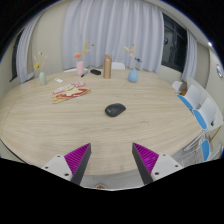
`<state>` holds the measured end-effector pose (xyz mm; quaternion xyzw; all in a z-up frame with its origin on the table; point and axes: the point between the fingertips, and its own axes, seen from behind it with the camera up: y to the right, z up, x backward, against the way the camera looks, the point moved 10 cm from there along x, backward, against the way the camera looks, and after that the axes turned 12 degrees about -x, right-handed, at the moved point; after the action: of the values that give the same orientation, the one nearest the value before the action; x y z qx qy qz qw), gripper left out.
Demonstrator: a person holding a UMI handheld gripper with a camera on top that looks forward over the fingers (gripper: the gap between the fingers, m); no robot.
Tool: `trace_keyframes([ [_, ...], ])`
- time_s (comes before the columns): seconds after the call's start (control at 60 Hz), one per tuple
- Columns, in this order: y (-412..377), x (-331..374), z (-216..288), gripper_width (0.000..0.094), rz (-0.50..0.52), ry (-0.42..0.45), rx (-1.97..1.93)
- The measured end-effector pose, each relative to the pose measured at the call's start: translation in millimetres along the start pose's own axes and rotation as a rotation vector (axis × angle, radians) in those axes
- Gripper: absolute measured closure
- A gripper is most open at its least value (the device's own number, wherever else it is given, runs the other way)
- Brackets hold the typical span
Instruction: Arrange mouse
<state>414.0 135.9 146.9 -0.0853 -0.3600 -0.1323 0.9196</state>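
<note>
A dark mouse lies on the light wooden table, well beyond the fingers and a little ahead of the gap between them. My gripper hovers near the table's front edge. Its two fingers with magenta pads stand wide apart with nothing between them.
A flat stack of papers or cards lies left of the mouse. At the far edge stand vases with flowers and a brown bottle. White and blue chairs stand at the right. Curtains hang behind.
</note>
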Motion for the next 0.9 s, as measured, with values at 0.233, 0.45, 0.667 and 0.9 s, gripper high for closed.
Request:
trace_keyframes([
  [0.233,10.2,-58.8,24.9,0.0086,0.050,0.001,0.004],
  [0.45,12.2,-119.3,42.3,0.0086,0.083,0.007,0.015],
  [0.667,2.6,-172.3,56.9,0.0085,0.121,0.001,0.038],
  [0.9,-8.7,-215.9,78.0,0.0073,0.141,-0.013,0.030],
])
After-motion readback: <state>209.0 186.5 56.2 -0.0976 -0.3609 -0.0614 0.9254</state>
